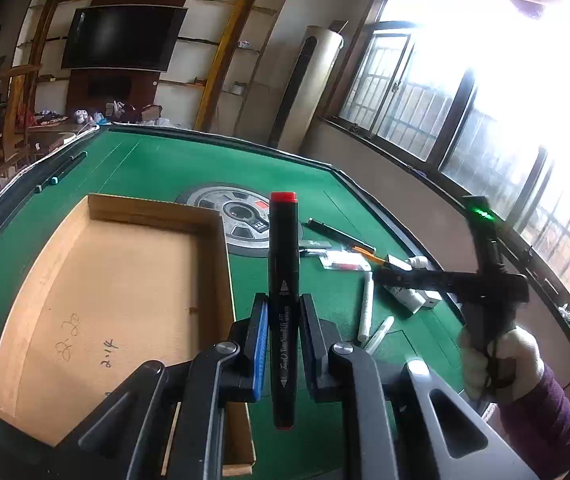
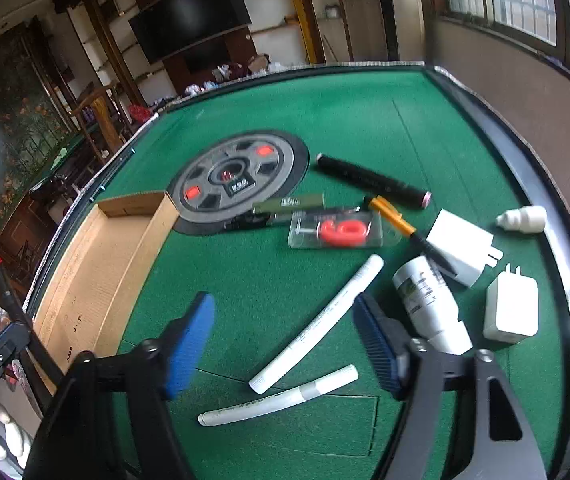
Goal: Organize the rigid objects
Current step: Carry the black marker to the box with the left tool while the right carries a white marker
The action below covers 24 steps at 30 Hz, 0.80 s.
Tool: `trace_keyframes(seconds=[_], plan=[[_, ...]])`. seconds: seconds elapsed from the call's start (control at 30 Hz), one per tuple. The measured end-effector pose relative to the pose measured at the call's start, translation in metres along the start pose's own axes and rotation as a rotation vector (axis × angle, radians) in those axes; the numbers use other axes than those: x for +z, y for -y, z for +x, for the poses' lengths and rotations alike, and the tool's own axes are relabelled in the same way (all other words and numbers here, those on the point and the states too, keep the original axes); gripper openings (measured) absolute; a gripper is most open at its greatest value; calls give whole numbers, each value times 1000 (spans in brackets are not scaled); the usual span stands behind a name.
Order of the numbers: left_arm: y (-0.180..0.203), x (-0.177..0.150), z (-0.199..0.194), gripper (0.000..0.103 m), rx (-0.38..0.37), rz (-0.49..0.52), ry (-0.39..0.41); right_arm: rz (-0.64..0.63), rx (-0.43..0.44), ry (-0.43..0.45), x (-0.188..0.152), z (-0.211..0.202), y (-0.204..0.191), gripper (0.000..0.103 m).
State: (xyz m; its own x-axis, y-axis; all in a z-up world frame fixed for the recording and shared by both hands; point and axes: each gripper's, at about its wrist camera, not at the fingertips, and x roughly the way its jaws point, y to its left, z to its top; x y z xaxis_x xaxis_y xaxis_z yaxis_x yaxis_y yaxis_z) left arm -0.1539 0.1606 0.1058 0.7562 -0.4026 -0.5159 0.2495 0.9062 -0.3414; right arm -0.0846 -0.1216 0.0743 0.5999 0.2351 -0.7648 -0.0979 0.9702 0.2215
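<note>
While left claw (image 1: 283,344) clamps the black marker (image 1: 283,280) upright, cardboard box (image 1: 117,280) lies just left below it: carrying step; next, lower and release inside. Right claw (image 2: 285,344) gapes empty over white pen (image 2: 317,324) on counter (image 2: 285,112)

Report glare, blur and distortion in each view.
Left wrist: the window blows out to white glare; the held black marker is sharp. Right wrist: even light, the blue finger pads smear with motion blur. Both bend the green table's edge.
</note>
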Motion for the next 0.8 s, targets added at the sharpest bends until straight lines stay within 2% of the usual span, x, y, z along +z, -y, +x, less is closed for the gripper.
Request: trace_keyframes(seconds=[0.1, 0.2, 0.27, 0.33, 0.4, 0.5, 0.6, 0.73, 0.8], plan=[[-8, 1, -13, 15, 7, -2, 22, 45, -40, -84, -4, 30, 0, 52], [-15, 2, -19, 14, 11, -9, 39, 20, -129, -90, -6, 44, -1, 51], [-18, 3, -19, 14, 10, -19, 45, 18, -148, -103, -10, 53, -3, 46], [-20, 0, -19, 14, 8, -24, 44, 13, -190, -115, -12, 60, -2, 29], [-21, -1, -18, 14, 9, -27, 42, 7, -206, -84, -14, 59, -2, 23], [-27, -2, -20, 15, 1, -41, 33, 63, -139, -91, -16, 50, 9, 14], [-36, 4, -19, 15, -5, -64, 22, 78, -60, -53, -19, 24, 7, 14], [-47, 15, -11, 14, 11, -79, -7, 53, 35, -4, -13, -6, -16, 14], [-50, 22, -4, 15, 30, -67, -27, 58, 136, -4, -4, -11, -31, 14]])
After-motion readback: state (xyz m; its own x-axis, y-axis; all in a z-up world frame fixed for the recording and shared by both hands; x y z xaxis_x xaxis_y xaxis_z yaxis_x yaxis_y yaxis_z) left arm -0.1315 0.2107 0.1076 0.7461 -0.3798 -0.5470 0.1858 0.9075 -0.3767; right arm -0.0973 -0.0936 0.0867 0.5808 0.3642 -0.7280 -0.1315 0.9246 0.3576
